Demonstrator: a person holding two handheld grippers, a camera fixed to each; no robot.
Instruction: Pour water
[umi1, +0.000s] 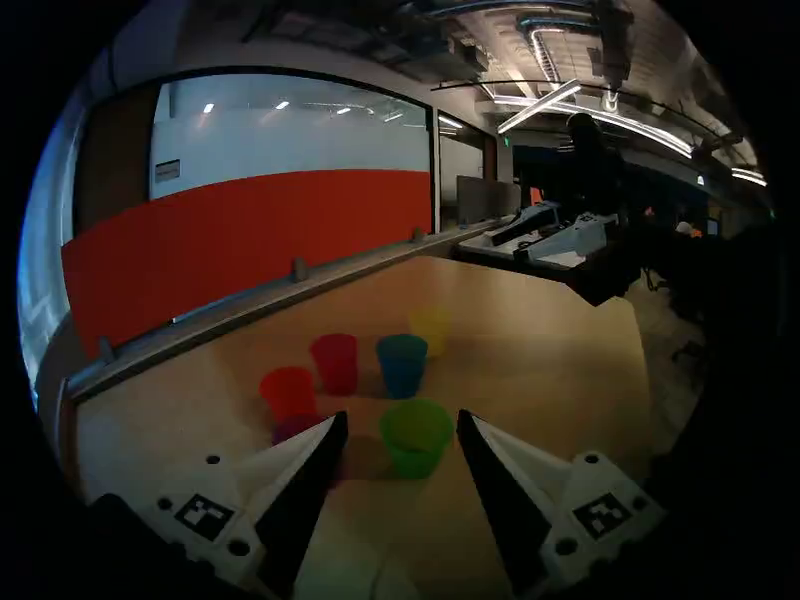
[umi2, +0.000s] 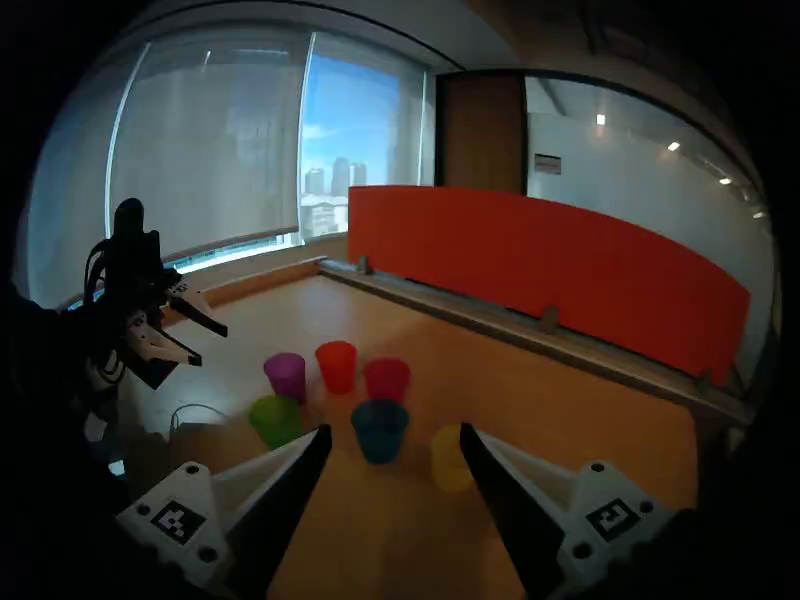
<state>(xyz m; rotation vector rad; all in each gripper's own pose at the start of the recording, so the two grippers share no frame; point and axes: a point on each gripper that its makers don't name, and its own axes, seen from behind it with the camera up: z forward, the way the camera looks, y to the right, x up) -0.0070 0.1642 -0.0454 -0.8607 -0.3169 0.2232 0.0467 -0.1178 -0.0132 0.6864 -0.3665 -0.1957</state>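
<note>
Zero pouring done so far

Six small plastic cups stand close together on the pale wooden bench (umi1: 520, 320). In the left gripper view, the left tool (umi1: 400, 418) is spread wide and holds nothing. The see-through green plastic cup (umi1: 415, 437) stands just ahead of it, between the two finger tips, and I see no touch. Behind it, at 12 o'clock, is the blue plastic cup (umi1: 402, 365). The dark red plastic cup (umi1: 335, 362) is at 11 o'clock. The yellow plastic cup (umi1: 430, 330) is at 1 o'clock, farthest back. The orange-red plastic cup (umi1: 288, 392) is at 10 o'clock. The purple plastic cup (umi1: 293, 428) peeks out from behind the tool's 9 o'clock finger.

In the right gripper view, the right tool (umi2: 395, 432) is spread wide too, and it is empty. The blue cup sits straight ahead at 12 o'clock, near the finger tips. The yellow cup is just beside the 3 o'clock finger. Far off at 9 o'clock, the left tool hangs in the air with its fingers apart.

I think the job has not really begun. No cup is held, lifted or tipped. I cannot tell if any cup has water in it. What is left is all of it: grab a cup, lift it, tip it over another cup, and set it down.
</note>
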